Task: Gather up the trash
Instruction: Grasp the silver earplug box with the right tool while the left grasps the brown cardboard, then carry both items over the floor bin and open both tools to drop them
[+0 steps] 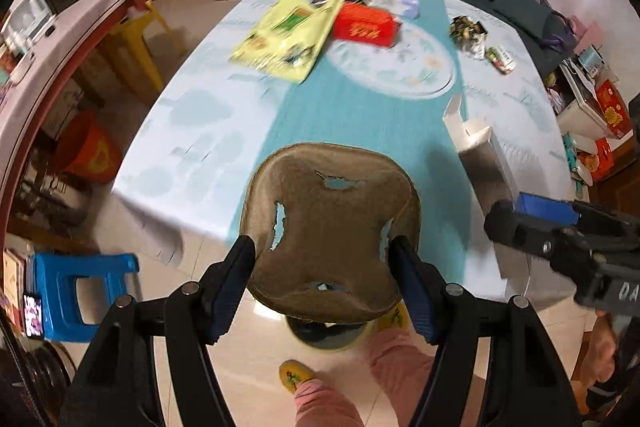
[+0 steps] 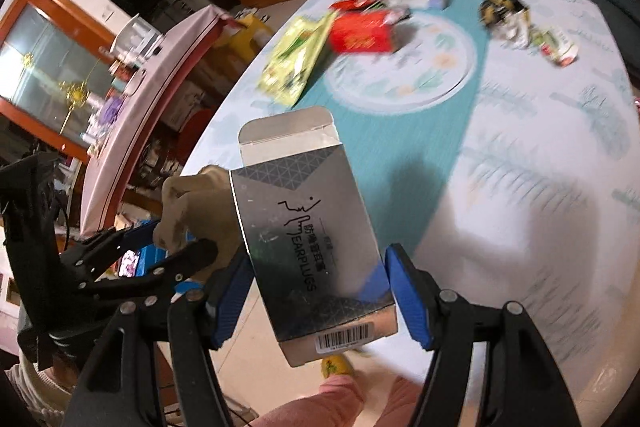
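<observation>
Both hands are loaded, which suggests the carry stage of collecting trash rather than the picking stage. The left gripper (image 1: 322,259) is closed on a brown pulp tray (image 1: 332,227), its pads pressing the tray's two side edges, so the torn, flimsy piece is held flat and faces the camera instead of folding. The right gripper (image 2: 316,291) clamps a silver earplug box (image 2: 308,239) across its long sides, with the top flap open and pointing away and the barcode end nearest the camera; gripping the stiff side walls probably keeps the empty carton from crushing. In the left view the same box (image 1: 486,155) shows at the right, near the tray but apart from it, so the two pieces are carried side by side off the near edge of the tabletop (image 1: 208,131), above the floor and the person's slippered feet. A round object shows on the floor under the tray, but too little of it is visible to say whether it is a bin. Trash remains on the tabletop: a yellow bag (image 1: 288,35) overlapping a red box (image 1: 366,25), and, well apart at the far right, a crumpled wrapper (image 1: 468,31) with a small carton (image 1: 500,59) just beside it. Both views are blurred, so finer detail cannot be read.
</observation>
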Motion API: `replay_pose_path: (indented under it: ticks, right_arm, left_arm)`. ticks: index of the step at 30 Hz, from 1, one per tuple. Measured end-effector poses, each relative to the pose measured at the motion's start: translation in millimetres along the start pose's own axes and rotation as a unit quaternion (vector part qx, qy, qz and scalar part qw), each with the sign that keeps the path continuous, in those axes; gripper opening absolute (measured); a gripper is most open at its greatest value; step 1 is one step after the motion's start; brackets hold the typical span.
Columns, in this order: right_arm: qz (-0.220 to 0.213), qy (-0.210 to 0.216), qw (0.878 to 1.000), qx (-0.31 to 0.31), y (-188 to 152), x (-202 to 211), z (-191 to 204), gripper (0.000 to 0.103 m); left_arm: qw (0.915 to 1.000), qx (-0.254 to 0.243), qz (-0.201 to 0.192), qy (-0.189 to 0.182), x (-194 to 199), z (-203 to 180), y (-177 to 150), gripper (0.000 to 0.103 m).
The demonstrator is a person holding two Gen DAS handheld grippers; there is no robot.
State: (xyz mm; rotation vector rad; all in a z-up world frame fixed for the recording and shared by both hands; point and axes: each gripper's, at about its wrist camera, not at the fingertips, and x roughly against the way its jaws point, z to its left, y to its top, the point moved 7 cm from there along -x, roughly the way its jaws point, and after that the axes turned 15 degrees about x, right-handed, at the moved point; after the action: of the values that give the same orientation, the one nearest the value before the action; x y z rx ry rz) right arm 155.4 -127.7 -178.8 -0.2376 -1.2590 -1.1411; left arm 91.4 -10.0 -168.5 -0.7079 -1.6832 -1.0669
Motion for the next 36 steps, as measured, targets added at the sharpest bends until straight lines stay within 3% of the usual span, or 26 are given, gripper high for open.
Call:
replay_pose_path:
  ticks: [8,20,28,36]
  right_arm:
    - [0.028,-0.005,1.0,0.014,-57.3,-39.5,74.6,0.067]
    - [0.061,-0.048,0.997,-0.018,-140.4,-104.4,100.8,0.067]
    - [0.11,-0.06,0.989,-0.082,-199.0,-184.5,69.9,0.067]
    - [0.115,-0.069,0.978,-0.162,-244.4,-257.0,9.3,0.067]
  left_arm:
    - [0.9997,-0.009,0.022,0.003,-15.9,59.3,-55.2,0.068]
    - [0.9973,-0.039,0.062,0.001,-83.2,99.5,-125.8,0.068]
    - [0.9936,-0.038,0.106,-0.008,-170.0,101.6,-163.5,0.068]
    - [0.9906,-0.022,0.132,-0.029,-257.6,87.3,-186.2,0.069]
